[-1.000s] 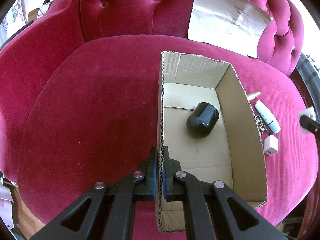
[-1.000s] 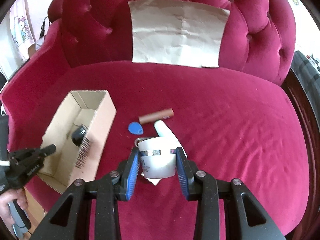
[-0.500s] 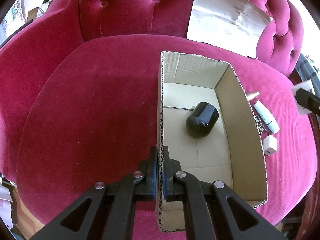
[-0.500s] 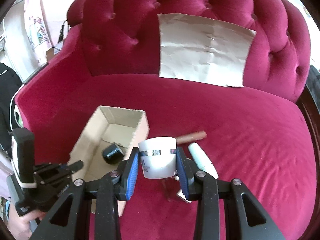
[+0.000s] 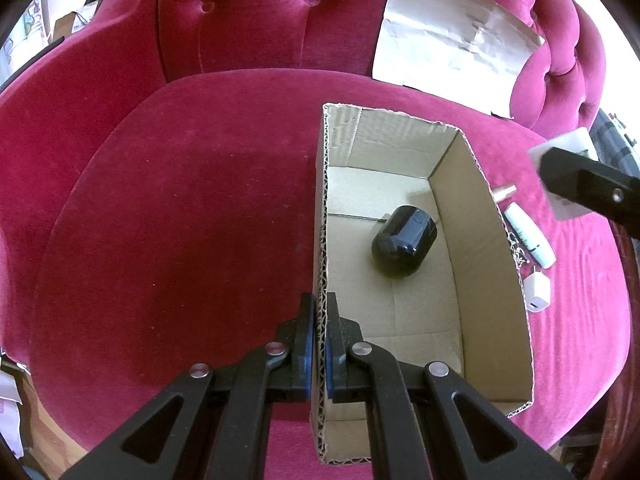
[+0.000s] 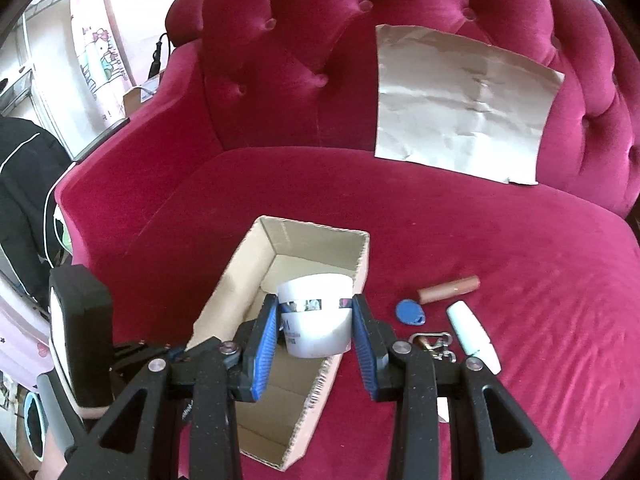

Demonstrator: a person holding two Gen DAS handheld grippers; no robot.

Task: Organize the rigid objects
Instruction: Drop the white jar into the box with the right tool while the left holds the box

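Observation:
An open cardboard box [image 5: 484,240] [image 6: 316,240] lies on the crimson sofa seat, with a black rounded jar [image 5: 404,242] on its floor. My left gripper [image 5: 319,320] is shut on the box's left wall. My right gripper [image 6: 316,316] is shut on a white jar [image 6: 316,320] with a silver band, held in the air over the box's right wall. In the left wrist view the white jar [image 5: 568,148] shows at the right edge. On the seat beside the box lie a white tube [image 6: 472,330], a copper tube [image 6: 448,290], a blue tag [image 6: 410,312], a metal keyring clip [image 6: 434,344] and a white charger [image 5: 538,292].
A creased sheet of brown paper [image 6: 464,104] leans on the tufted sofa back [image 6: 300,52]. The sofa's left armrest [image 6: 132,148] rises beside the box. Beyond it stand a dark garment [image 6: 24,184] and a curtain [image 6: 96,52]. The sofa's front edge runs just below the box.
My right gripper has carried the white jar from over the small items leftward, to above the box. The box, the black jar and my left gripper have stayed put.

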